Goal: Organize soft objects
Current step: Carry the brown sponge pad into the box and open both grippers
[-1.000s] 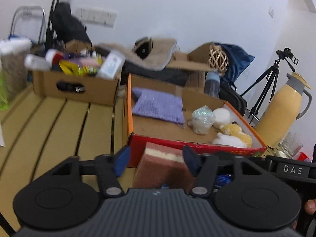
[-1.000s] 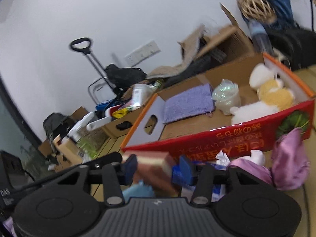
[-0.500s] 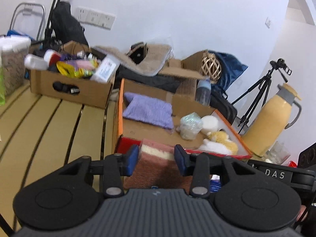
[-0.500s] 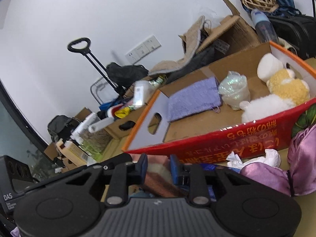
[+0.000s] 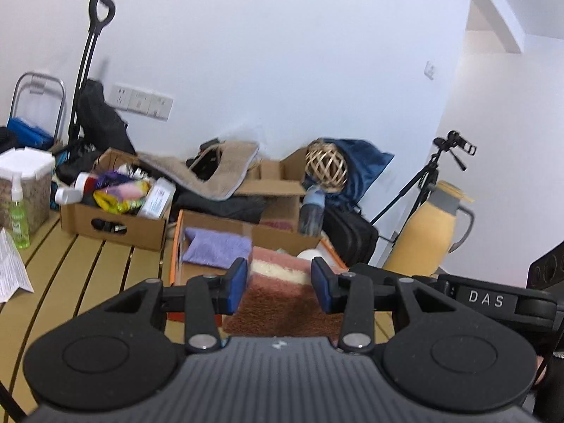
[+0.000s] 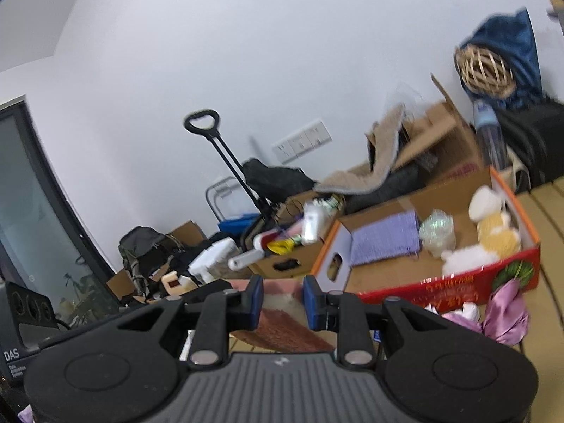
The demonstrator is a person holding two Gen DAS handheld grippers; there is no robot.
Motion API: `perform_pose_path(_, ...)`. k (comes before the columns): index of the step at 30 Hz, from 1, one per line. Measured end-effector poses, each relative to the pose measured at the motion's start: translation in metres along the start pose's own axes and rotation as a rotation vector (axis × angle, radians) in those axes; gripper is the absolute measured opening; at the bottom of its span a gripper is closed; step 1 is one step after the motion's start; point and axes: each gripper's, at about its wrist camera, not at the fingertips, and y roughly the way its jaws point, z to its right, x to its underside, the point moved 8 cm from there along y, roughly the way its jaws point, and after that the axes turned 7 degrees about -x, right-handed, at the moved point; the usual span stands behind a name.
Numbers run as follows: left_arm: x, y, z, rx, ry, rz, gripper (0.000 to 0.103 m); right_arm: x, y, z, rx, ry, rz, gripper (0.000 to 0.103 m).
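Note:
A folded brown, cream and pink fluffy mat [image 5: 282, 292] sits between the fingers of my left gripper [image 5: 278, 283], which is shut on it and holds it up in front of the red-sided cardboard box [image 5: 176, 246]. My right gripper [image 6: 282, 303] is shut on the other end of the same mat [image 6: 282, 328]. The box [image 6: 458, 282] holds a purple towel [image 6: 384, 241], a wrapped ball [image 6: 435, 227] and yellow and white plush toys [image 6: 493, 236]. Pink satin cloth [image 6: 504, 313] lies in front of the box.
A second cardboard box of bottles and packets [image 5: 116, 211] stands left of the red box on the slatted wooden table [image 5: 88, 271]. A yellow thermos jug [image 5: 426, 232], a tripod [image 5: 423, 183] and a black bag [image 5: 349, 232] are at the right. A paper sheet [image 5: 10, 271] lies left.
Both grippers closed onto the mat and lifted it off the table, up to the level of the red box's rim. The view has risen and tilted back.

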Motion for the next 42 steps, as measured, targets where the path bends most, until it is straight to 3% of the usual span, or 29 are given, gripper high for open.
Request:
perform_pose_path(5,-0.004,0.007,0.002,0.002,-0.021,-0.01,0.04,-0.01,-0.009,-0.009,0.001,-0.024,0.0,0.024)
perform_pose_path(10,-0.014,0.044,-0.004,-0.012,-0.017,-0.022,0.04,-0.023,0.009,0.005,0.018,-0.035,-0.013,0.024)
perform_pose_path(16,-0.023,0.115,-0.024,-0.021,0.005,-0.034,0.04,-0.044,0.062,0.04,0.049,-0.054,-0.045,0.024)
perform_pose_path(22,-0.01,0.194,-0.056,-0.058,0.004,-0.075,0.04,-0.049,0.132,0.1,0.063,-0.029,-0.083,0.024)
perform_pose_path(29,-0.001,0.249,-0.083,-0.103,0.014,-0.116,0.04,-0.047,0.202,0.14,0.091,-0.073,-0.13,0.024)
perform_pose_path(35,0.02,0.254,-0.087,-0.102,0.036,-0.184,0.046,-0.036,0.219,0.157,0.118,-0.095,-0.172,0.025)
perform_pose_path(37,0.027,0.244,-0.086,-0.093,0.044,-0.187,0.052,-0.026,0.217,0.158,0.114,-0.083,-0.206,0.027)
perform_pose_path(39,0.033,0.233,-0.083,-0.057,0.055,-0.19,0.066,-0.016,0.211,0.154,0.098,-0.089,-0.233,0.027)
perform_pose_path(42,0.037,0.22,-0.078,-0.038,0.097,-0.188,0.068,-0.008,0.198,0.145,0.081,-0.1,-0.255,0.028)
